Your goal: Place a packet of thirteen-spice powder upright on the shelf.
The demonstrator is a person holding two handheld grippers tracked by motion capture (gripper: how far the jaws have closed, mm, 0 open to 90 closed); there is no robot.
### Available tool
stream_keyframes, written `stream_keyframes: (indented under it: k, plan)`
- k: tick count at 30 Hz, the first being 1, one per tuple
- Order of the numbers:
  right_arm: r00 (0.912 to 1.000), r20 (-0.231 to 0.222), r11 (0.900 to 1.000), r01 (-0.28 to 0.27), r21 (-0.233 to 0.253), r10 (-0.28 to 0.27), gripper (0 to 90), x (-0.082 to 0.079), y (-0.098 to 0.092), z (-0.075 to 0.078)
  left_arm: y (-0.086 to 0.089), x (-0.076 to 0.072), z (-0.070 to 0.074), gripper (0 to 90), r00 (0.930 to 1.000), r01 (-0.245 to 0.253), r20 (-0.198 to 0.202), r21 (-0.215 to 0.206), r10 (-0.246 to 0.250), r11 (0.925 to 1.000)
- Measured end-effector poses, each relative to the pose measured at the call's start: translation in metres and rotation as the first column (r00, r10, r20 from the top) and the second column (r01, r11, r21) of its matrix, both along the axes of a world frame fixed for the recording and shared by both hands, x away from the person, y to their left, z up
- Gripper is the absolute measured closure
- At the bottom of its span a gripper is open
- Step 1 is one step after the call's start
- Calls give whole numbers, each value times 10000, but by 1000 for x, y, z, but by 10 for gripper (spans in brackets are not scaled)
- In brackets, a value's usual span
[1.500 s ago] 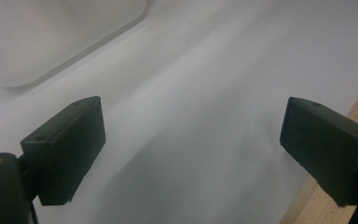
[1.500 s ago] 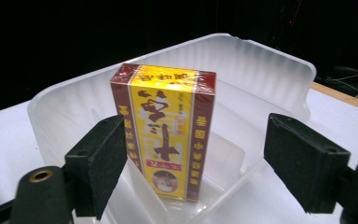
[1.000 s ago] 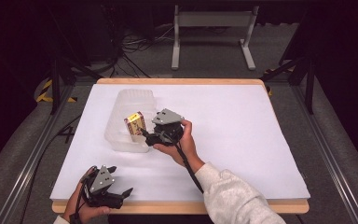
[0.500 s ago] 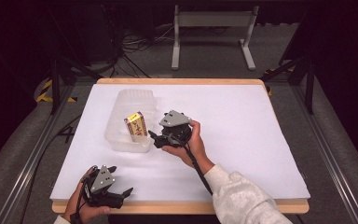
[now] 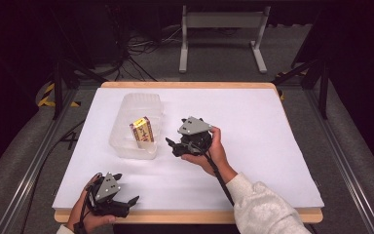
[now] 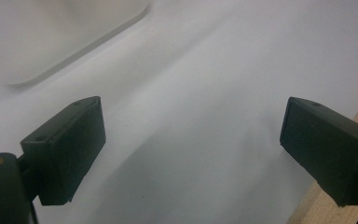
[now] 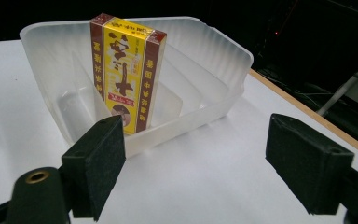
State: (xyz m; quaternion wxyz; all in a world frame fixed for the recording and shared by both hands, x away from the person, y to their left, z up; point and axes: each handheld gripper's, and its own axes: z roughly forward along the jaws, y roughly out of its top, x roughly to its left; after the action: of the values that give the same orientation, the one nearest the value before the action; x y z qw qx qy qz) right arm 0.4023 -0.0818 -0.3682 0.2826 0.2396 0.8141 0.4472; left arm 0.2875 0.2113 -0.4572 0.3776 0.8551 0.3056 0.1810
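A yellow and brown box [image 5: 141,130] [image 7: 127,70] leans upright inside a clear plastic container [image 5: 128,146] [image 7: 214,60] on the white table. My right gripper [image 5: 174,145] [image 7: 200,168] is open and empty, a short way right of the container, jaws pointing at it. My left gripper [image 5: 130,204] [image 6: 191,149] rests near the table's front left edge, open with nothing between its jaws. A blurred corner of the container [image 6: 51,42] lies at the upper left of the left gripper view.
The white table top [image 5: 253,122] stretches to the right, with a wooden edge [image 5: 190,214] along the front. A metal stand [image 5: 221,34] and cables lie on the floor behind the table. Rails run along both sides.
My right gripper has drawn back to the right, away from the container, leaving the box inside. The left gripper has stayed put.
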Motion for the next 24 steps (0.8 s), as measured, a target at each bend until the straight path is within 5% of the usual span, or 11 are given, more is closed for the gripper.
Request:
stream_keyframes:
  k: [24]
  plan:
    - [9997, 198, 9984, -163, -544, 174, 193, -15, -44, 4, -1, 0, 0, 74, 10000, 19, 5, 51, -19, 10000]
